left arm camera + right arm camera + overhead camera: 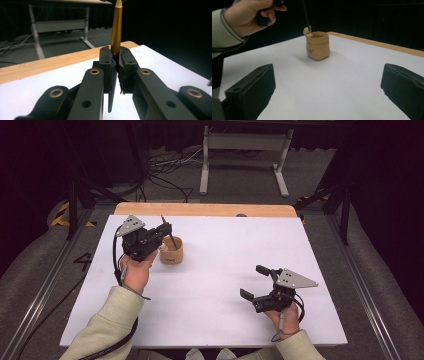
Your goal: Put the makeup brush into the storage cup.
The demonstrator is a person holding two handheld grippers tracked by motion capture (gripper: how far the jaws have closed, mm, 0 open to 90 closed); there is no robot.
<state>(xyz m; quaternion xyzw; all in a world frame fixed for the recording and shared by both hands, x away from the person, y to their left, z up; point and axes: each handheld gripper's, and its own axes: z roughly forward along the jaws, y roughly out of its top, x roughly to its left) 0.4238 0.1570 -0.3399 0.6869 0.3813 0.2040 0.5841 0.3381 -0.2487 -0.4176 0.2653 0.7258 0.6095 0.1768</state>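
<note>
My left gripper [166, 228] [115, 53] is shut on a slim stick [171, 239] [116, 30] with a gold upper part and a black tapered lower part. The stick slants down to the rim of a small tan pot [171, 252] [318, 46] standing on the white sheet, just right of that gripper. In the right gripper view the stick [306, 13] ends at a pale lump on the pot's near rim. My right gripper [252, 281] [328, 87] rests open near the front right, jaws wide apart, nothing between them, pointing toward the pot.
A white sheet [225, 270] covers the table, with a strip of bare wood [205, 209] along the far edge. Behind the table stand a grey metal frame [245, 150] and loose cables on the floor.
</note>
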